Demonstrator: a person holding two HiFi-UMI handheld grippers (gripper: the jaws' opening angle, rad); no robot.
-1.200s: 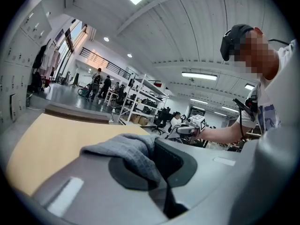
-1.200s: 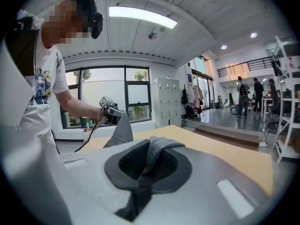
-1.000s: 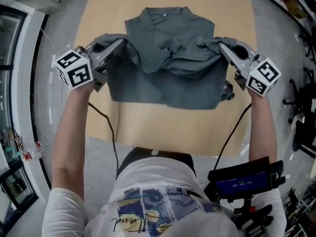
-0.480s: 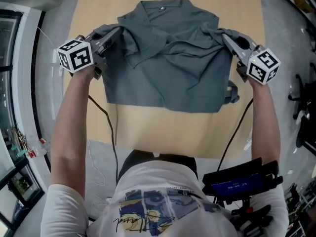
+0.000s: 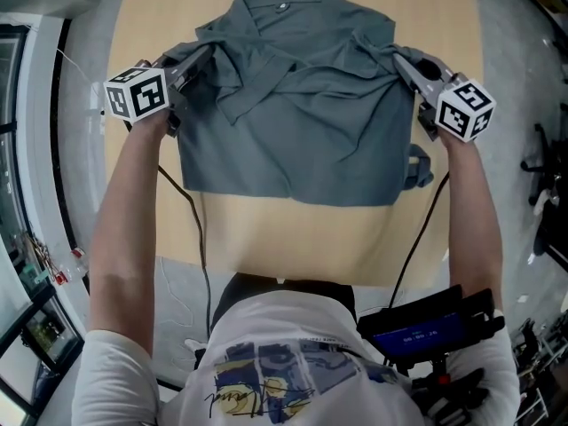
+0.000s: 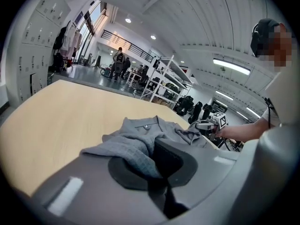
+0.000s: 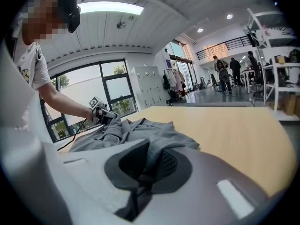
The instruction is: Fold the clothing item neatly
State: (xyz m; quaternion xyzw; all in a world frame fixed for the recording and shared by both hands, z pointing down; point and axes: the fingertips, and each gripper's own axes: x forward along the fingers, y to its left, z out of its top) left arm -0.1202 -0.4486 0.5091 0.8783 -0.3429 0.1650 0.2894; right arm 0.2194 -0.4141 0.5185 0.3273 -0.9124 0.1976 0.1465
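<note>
Grey shirt (image 5: 293, 140) lies on counter (image 5: 293, 238), collar at far side. Left hand-held gripper (image 5: 202, 57) clamped on cloth at its left edge, right hand-held gripper (image 5: 398, 60) likewise at right. Upper sides pulled inward, rumpled. Judged early: no crease set, near hem unfolded.

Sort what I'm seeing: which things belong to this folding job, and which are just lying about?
In the job: grey shirt; left tongs and right tongs, both shut on it; wooden table under it.
Just about: screen device; shelving racks; lockers.
</note>
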